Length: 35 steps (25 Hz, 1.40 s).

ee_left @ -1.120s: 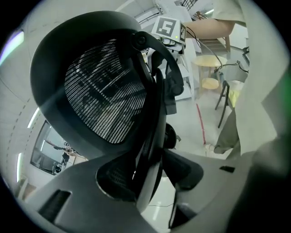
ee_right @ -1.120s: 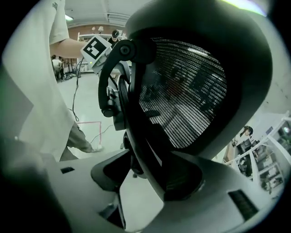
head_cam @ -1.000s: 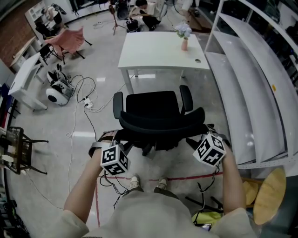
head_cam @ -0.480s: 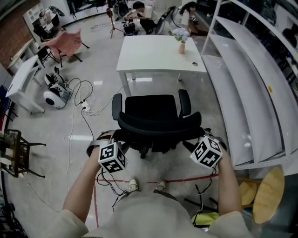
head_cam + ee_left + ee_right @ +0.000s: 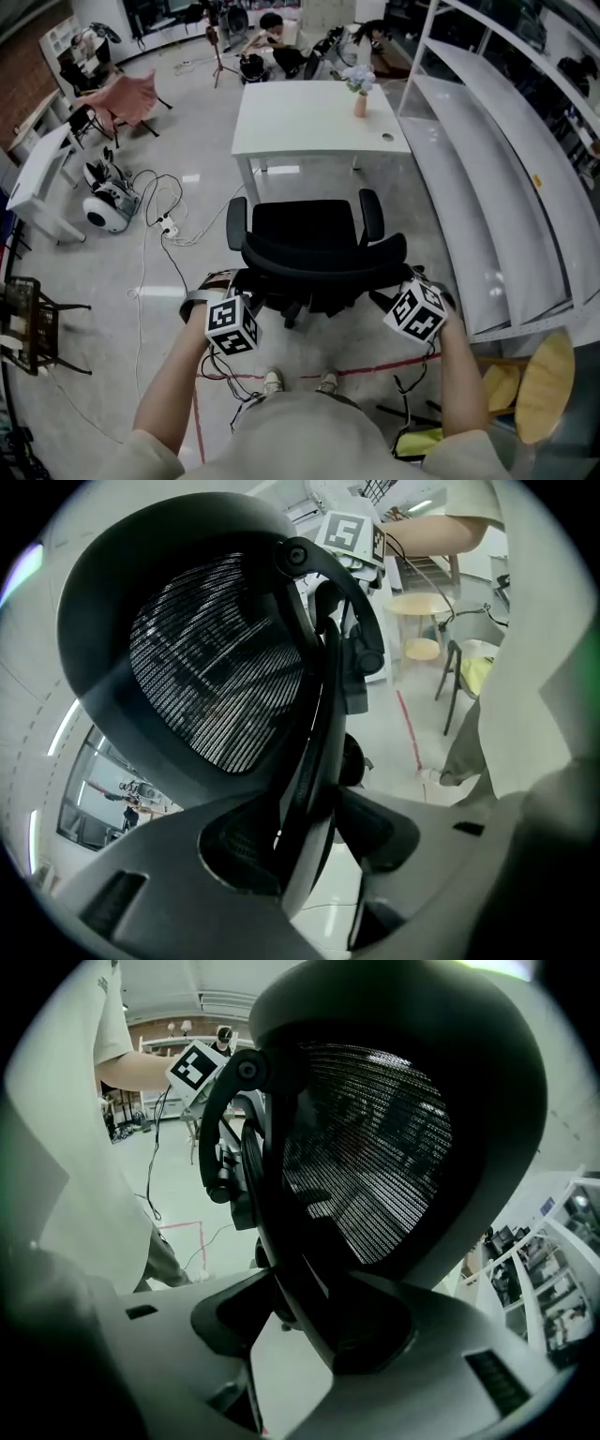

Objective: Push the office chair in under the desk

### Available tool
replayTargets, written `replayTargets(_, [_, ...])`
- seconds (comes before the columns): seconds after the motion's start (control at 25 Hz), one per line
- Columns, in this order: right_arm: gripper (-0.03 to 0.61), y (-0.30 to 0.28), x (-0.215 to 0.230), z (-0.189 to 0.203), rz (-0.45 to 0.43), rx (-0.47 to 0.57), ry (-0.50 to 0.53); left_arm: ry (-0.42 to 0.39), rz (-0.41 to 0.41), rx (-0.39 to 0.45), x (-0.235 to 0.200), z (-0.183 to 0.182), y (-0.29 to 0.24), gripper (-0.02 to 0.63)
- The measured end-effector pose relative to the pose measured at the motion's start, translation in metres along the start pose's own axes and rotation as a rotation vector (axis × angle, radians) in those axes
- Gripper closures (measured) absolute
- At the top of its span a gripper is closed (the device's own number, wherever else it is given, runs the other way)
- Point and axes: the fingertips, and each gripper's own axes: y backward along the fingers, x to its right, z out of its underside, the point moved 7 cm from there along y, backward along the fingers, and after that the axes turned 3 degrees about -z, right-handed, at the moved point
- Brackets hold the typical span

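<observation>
black chair point(image 5: 314, 246) stands just short of the desk point(image 5: 314, 117). left gripper point(image 5: 314, 832) and right gripper point(image 5: 300, 1321) each clamp its backrest rim point(image 5: 323, 714). step: pushing. next: roll it straight under.

The office chair point(image 5: 309, 246) is seen in black, its backrest woven in a fine mesh; the desk point(image 5: 314, 117) is white. Black-and-white squares are printed on the marker cubes point(image 5: 232, 326). A red line point(image 5: 370, 366) is marked on the pale grey floor point(image 5: 103, 309)
</observation>
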Motion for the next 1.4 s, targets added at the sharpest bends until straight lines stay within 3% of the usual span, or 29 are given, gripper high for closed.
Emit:
replayTargets(1.0, [0.377,-0.041,0.069,-0.020,0.114,-0.009,-0.162,-0.118,0.026,0.136,-0.100,0.012,-0.066,0.420])
replayTargets(1.4, [0.379,-0.050,0.106,-0.020,0.123,0.028,-0.125,-0.117,0.023,0.139,-0.133,0.002,-0.092,0.414])
